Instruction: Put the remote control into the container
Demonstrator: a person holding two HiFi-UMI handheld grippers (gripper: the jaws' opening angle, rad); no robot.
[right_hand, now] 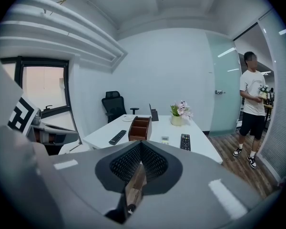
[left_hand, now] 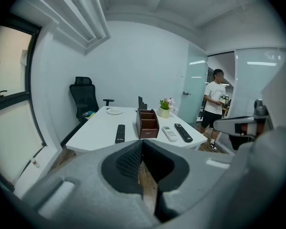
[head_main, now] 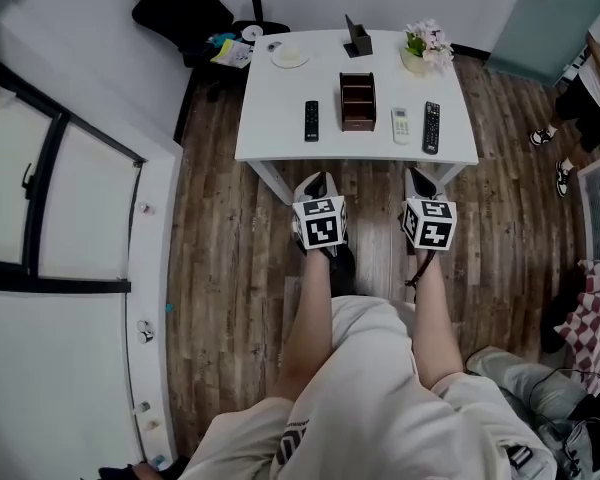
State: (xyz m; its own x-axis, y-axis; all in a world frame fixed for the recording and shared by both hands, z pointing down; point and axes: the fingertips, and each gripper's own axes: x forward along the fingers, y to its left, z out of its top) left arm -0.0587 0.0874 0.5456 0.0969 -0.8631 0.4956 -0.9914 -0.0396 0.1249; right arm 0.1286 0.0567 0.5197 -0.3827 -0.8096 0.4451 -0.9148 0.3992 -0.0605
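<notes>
left gripper (head_main: pixel 315 183) and right gripper (head_main: pixel 421 182) hang empty, fingers (left_hand: pixel 128 159) shut; i'd open the left before reaching the remote control (head_main: pixel 311 120) just left of the container (head_main: pixel 358 101).

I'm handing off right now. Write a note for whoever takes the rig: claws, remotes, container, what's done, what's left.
Left claw: shut, empty, short of the table.
Right claw: same.
Container: mid-table, no remote in it.
One black remote lies left of it; white remote and second black remote right of it.
Done: nothing yet.
Left: grasp a remote, place it in the container.
</notes>
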